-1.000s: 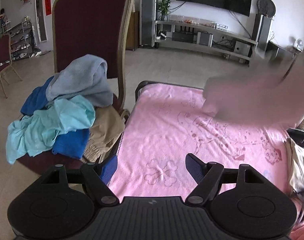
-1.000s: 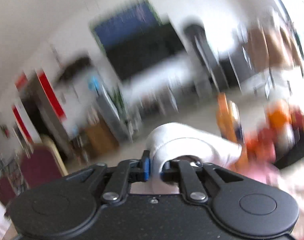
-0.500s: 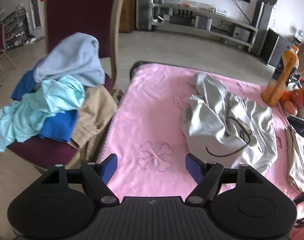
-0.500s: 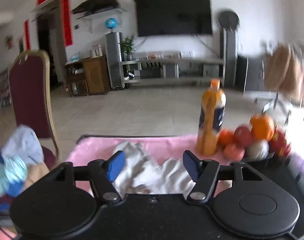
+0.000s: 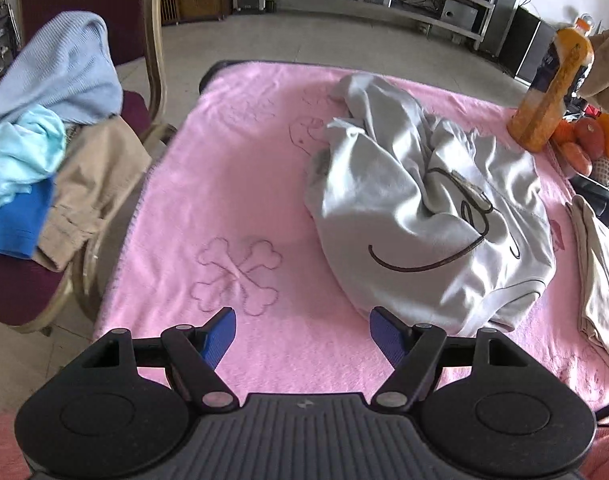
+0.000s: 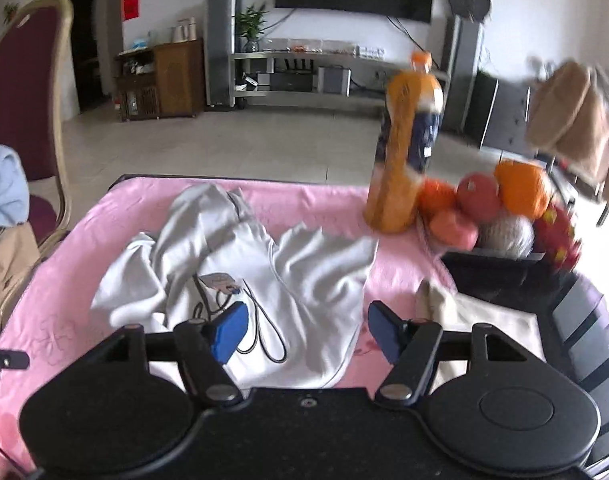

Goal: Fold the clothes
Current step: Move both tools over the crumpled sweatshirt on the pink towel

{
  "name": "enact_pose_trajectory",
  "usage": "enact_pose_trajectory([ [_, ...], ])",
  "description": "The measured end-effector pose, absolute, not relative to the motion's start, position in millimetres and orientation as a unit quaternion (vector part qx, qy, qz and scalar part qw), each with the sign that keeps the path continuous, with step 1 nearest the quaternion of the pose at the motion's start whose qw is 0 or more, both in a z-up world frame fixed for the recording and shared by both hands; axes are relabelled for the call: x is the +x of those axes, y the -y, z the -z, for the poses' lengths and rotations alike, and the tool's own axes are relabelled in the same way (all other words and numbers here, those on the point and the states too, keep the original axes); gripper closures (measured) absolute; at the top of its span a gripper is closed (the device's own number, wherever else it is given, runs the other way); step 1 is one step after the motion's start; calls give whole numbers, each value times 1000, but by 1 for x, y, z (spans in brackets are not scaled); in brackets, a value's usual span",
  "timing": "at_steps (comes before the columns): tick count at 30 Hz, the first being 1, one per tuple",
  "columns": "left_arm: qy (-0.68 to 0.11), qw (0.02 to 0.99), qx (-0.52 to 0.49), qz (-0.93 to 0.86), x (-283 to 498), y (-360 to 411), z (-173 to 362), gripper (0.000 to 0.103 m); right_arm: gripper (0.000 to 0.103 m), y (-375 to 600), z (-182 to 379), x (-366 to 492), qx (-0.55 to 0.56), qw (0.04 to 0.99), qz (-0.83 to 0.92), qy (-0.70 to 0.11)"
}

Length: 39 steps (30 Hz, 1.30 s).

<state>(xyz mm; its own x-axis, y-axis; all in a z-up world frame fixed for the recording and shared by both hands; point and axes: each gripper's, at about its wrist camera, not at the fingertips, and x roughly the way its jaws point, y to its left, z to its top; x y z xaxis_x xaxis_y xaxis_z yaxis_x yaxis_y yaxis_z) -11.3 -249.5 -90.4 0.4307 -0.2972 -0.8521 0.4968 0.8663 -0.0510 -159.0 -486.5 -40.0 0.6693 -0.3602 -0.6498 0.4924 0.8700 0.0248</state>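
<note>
- The grey sweatshirt [image 5: 420,208] lies crumpled in a heap on the pink blanket [image 5: 232,184], toward the table's right half; dark line art shows on its upturned front.
- In the right wrist view the same sweatshirt [image 6: 264,280] spreads from about 10 o'clock to the centre, its near hem reaching in between the fingers.
- The left gripper [image 5: 302,334] has its blue fingers spread wide, holding nothing; the sweatshirt's near hem lies at about 1 o'clock, just beside the right finger, while bare blanket lies between the fingers.
- The right gripper [image 6: 304,332] is likewise spread and empty, poised over the sweatshirt's lower edge.
- A beige garment [image 5: 600,280] lies at 3 o'clock of the sweatshirt, near it on the blanket.
- An orange drink bottle [image 6: 408,152] stands upright at 1 o'clock, just beyond the sweatshirt's far corner, with a pile of fruit [image 6: 496,208] beside it.
- At 9 o'clock, off the table, a maroon chair [image 5: 12,288] carries a heap of clothes [image 5: 44,120]: pale blue, aqua, royal blue, tan.
</note>
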Motion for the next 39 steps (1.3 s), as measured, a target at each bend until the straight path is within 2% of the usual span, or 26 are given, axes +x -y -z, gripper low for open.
enact_pose_trajectory([
  [7, -483, 843, 114, 205, -4, 262, 107, 29, 38, 523, 96, -166, 230, 889, 233, -319],
  [17, -498, 841, 90, 193, 9, 263, 120, 28, 38, 545, 117, -177, 320, 855, 245, -326],
  [21, -528, 823, 65, 198, 18, 256, 130, 40, 38, 544, 122, -176, 338, 848, 241, -330],
  [24, -534, 820, 60, 197, 22, 253, 135, 61, 40, 543, 126, -174, 348, 842, 239, -336],
  [26, -537, 820, 46, 195, 26, 249, 136, 66, 47, 544, 128, -174, 358, 838, 240, -334],
  [27, -536, 820, 36, 194, 29, 247, 136, 67, 54, 545, 129, -174, 365, 836, 240, -333],
  [28, -537, 821, 28, 195, 31, 245, 136, 67, 62, 546, 130, -174, 372, 833, 239, -332],
  [29, -540, 818, 17, 197, 34, 245, 138, 67, 65, 548, 132, -174, 380, 830, 238, -331],
  [34, -564, 797, -36, 212, 49, 249, 146, 63, 64, 554, 139, -172, 412, 816, 230, -333],
  [37, -564, 794, -47, 221, 52, 259, 149, 48, 63, 557, 143, -167, 412, 810, 241, -340],
  [39, -560, 796, -46, 226, 52, 267, 149, 46, 63, 562, 147, -163, 411, 806, 251, -345],
])
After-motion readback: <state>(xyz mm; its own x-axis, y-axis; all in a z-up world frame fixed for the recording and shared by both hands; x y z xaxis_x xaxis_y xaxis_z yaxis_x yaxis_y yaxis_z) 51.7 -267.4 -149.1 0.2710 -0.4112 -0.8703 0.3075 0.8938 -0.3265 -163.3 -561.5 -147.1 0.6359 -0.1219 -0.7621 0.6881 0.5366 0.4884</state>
